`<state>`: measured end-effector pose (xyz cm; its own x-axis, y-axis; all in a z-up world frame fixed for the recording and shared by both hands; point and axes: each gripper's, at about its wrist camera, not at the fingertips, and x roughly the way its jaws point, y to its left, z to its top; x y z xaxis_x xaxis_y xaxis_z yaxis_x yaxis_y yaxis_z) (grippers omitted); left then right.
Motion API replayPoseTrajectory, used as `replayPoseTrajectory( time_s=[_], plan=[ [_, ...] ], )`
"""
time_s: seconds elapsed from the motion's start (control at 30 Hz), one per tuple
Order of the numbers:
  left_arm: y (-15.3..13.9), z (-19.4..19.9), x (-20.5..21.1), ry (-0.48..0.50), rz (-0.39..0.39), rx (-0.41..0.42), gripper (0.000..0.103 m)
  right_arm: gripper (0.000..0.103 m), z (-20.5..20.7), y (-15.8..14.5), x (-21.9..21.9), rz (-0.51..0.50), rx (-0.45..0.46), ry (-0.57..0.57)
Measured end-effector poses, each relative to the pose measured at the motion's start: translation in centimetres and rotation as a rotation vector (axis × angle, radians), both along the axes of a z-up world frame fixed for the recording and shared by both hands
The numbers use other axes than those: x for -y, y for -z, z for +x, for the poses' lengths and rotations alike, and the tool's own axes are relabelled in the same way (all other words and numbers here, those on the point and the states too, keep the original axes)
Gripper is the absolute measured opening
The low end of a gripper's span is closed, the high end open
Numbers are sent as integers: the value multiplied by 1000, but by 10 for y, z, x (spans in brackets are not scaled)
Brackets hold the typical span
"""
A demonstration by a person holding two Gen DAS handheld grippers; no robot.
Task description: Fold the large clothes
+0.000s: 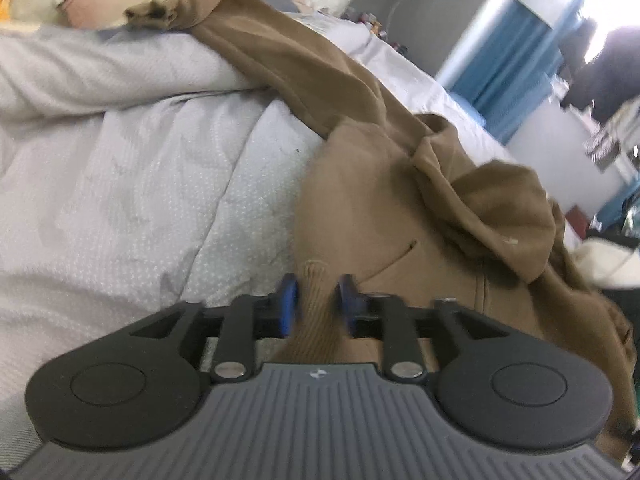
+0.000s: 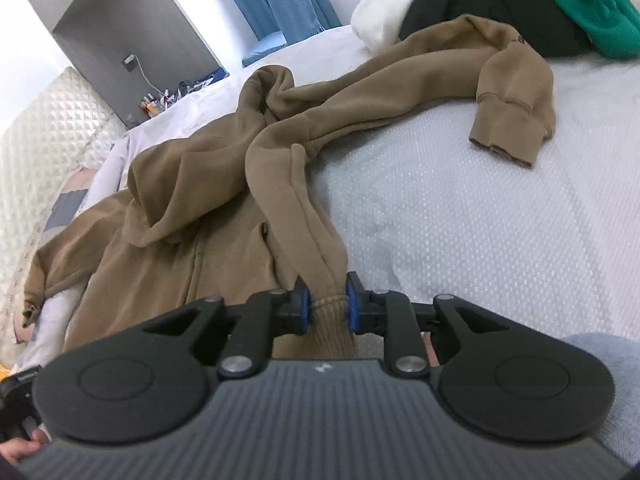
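A brown hoodie (image 1: 400, 216) lies rumpled on a pale grey bed cover (image 1: 140, 180). In the left wrist view one sleeve runs up to a cuff (image 1: 154, 12) near the pillows. My left gripper (image 1: 318, 304) stands open, and the ribbed hem lies loosely between its blue pads (image 1: 288, 304). In the right wrist view the hoodie (image 2: 192, 216) spreads to the left with its hood bunched, and the other sleeve ends in a cuff (image 2: 512, 128) at the right. My right gripper (image 2: 328, 304) is shut on a gathered strip of the ribbed hem.
A quilted white headboard (image 2: 40, 132) and a grey cabinet (image 2: 128, 20) stand beyond the bed. Green (image 2: 592, 8), black (image 2: 480, 4) and white (image 2: 380, 12) clothes are piled at the far right. Blue curtains (image 1: 508, 72) hang behind. A person's hand (image 2: 20, 450) shows at the lower left.
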<state>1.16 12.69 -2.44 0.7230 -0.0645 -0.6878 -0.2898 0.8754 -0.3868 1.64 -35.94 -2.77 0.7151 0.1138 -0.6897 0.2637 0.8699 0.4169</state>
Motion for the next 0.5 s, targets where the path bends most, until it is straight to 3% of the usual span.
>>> replayPoseTrajectory(
  time_s=[0.03, 0.13, 0.17, 0.2, 0.27, 0.4, 0.5],
  plan=[
    [-2, 1, 2, 25, 14, -6, 62, 24, -1, -1, 0, 0, 5, -5],
    [-12, -6, 12, 70, 49, 20, 64, 31, -8, -6, 0, -27, 16, 3],
    [-18, -9, 15, 74, 58, 34, 64, 39, -9, -11, -2, -50, 34, 5],
    [-24, -11, 18, 82, 63, 51, 64, 56, -14, -14, -2, -70, 59, 7],
    [-37, -15, 25, 107, 71, 87, 64, 77, -20, -25, -7, -115, 123, 11],
    [-64, -10, 51, 172, 129, 167, 64, 77, -15, -45, -24, -202, 223, -41],
    [-76, 0, 73, 225, 155, 206, 64, 76, 3, -48, -34, -181, 239, -94]
  ],
)
